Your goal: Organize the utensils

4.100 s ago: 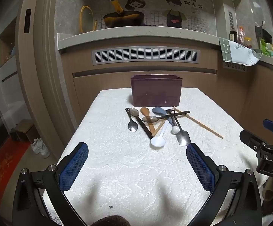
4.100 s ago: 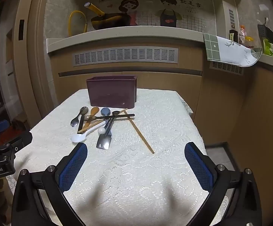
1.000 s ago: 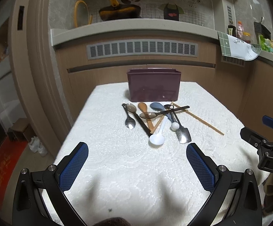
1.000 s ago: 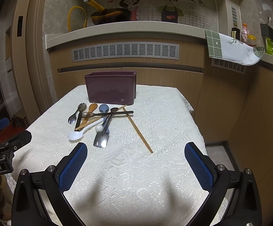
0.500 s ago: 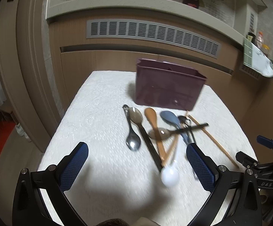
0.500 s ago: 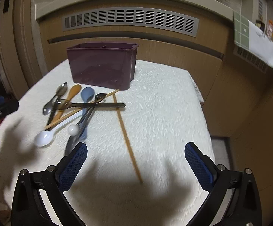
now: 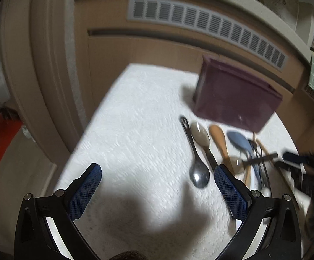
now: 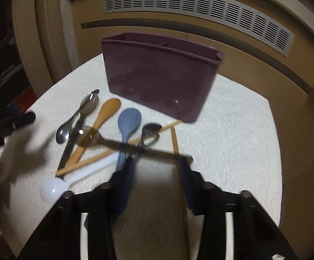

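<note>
Two grippers: both are working over a white-clothed table (image 7: 135,130), where the utensils are lying jumbled in front of a purple bin (image 8: 161,73).
Right gripper (image 8: 157,162): its fingers are straddling the dark-handled spoon (image 8: 118,144) lying across the top of the heap; they look partly drawn in, not yet pinching, though blur makes contact hard to tell.
Why that spoon: it is resting on the others, so it likely comes free first.
Left gripper (image 7: 157,184): its fingers are spread wide and empty, hanging beside a steel spoon (image 7: 198,173).
Bin: it is standing upright behind the pile, apparently the destination.
Chopstick (image 8: 175,143): one is lying under the right gripper.
</note>
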`<state>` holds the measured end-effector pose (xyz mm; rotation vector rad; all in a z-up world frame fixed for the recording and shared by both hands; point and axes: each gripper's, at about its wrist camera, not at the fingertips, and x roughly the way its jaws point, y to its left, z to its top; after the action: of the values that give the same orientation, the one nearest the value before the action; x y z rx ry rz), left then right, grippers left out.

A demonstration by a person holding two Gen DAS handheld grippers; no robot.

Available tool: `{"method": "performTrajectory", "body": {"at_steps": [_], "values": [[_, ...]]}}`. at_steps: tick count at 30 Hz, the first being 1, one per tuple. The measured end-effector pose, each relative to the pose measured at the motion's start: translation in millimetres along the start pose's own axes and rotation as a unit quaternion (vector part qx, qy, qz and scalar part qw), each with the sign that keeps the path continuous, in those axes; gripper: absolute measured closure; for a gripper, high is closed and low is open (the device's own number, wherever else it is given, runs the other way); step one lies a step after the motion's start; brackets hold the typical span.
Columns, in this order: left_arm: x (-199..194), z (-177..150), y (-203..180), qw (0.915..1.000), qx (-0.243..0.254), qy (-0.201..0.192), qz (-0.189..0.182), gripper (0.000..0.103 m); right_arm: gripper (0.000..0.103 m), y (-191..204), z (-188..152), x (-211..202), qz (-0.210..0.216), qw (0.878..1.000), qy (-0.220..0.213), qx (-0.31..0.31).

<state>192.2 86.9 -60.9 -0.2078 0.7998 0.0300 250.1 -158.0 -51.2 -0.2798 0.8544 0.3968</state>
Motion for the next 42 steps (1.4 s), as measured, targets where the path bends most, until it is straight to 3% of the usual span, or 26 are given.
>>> {"method": "performTrajectory", "body": {"at_steps": [2,7,12,17,21,24,26,29,32,33,34,35,37,42], "values": [[6,-4,-3,0.9999,0.003,0.012,-0.009,0.0,0.081,-6,18,10,0.011,1.0,0.002,0.007],[7,-9,-12,0.9995,0.025,0.019,-0.005,0.0,0.086,-29,40,46,-0.005,0.999,0.035,0.031],[3,-9,-4,0.9996,0.018,0.013,0.018,0.0,0.086,-38,14,44,0.01,0.996,0.077,0.053],[3,-4,2,0.9995,0.002,0.005,0.031,0.0,0.085,-11,-19,13,0.044,0.994,0.096,0.022],[3,-7,1,0.9996,0.002,0.01,0.027,0.0,0.085,6,-26,-9,0.076,0.993,0.094,0.005],[0,-11,-1,0.9996,0.005,0.012,0.025,0.0,0.074,11,-24,-19,0.045,0.996,0.073,-0.008],[-2,-12,-2,0.9996,0.008,0.009,0.025,0.0,0.055,13,-20,-20,0.016,0.998,0.063,-0.013],[-4,-15,-4,0.9996,0.018,0.009,0.02,0.0,0.042,14,-20,-19,-0.037,0.997,0.053,-0.03],[-2,-17,-7,0.9995,0.024,0.015,0.013,0.0,0.04,6,-21,-18,-0.034,0.997,0.059,-0.019],[-1,-17,-7,0.9995,0.022,0.018,0.009,0.0,0.041,4,-24,-19,-0.024,0.998,0.057,-0.016],[0,-17,-7,0.9996,0.019,0.021,0.005,0.0,0.054,4,-26,-21,-0.013,0.998,0.055,-0.017],[1,-17,-7,0.9996,0.015,0.024,0.0,0.0,0.076,6,-27,-19,0.0,0.998,0.061,-0.02],[0,-17,-8,0.9997,0.01,0.024,-0.006,0.0,0.093,5,-28,-12,0.029,0.996,0.078,-0.012],[-7,-11,-25,0.9984,0.039,0.025,-0.031,0.001,0.094,10,-23,4,0.043,0.996,0.079,-0.009]]}}
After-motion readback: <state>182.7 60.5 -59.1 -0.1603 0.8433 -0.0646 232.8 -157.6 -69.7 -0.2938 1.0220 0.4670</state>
